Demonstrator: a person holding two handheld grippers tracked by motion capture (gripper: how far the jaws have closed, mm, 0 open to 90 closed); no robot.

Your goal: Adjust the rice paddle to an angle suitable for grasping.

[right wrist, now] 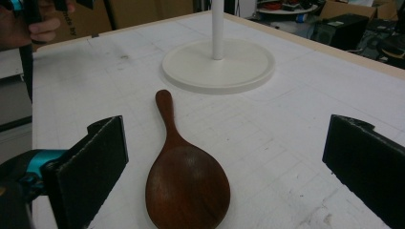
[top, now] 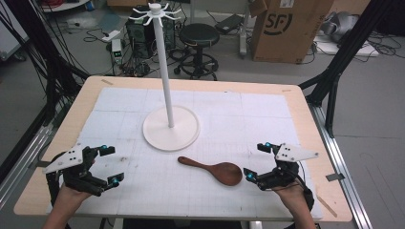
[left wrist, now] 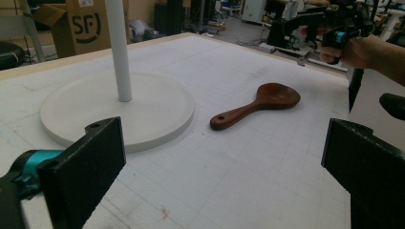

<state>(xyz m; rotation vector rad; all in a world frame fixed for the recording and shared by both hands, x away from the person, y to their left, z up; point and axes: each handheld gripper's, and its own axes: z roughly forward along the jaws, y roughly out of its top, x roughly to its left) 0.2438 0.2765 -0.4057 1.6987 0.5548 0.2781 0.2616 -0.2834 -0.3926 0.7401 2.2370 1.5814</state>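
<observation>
Both grippers' fingers stand open, the right gripper (top: 255, 161) lining up on the wooden spoon (top: 215, 170), which I'd say needs closing on next.

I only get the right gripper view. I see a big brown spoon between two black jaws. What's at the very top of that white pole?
Observer: In the high view the white pole ends in a ring of little white hooks that spread out like a crown.
Operator: Where's the other gripper?
Observer: The left gripper sits near the table's front left corner, jaws wide open, nothing between them.
Operator: Does the spoon's handle have a hole?
Observer: Yes, the left gripper view shows a small hole at the handle's tip of the wooden spoon.
Operator: Is my gripper touching it?
Observer: From above, the right gripper is open beside the bowl end; whether it touches I cannot tell.
</observation>
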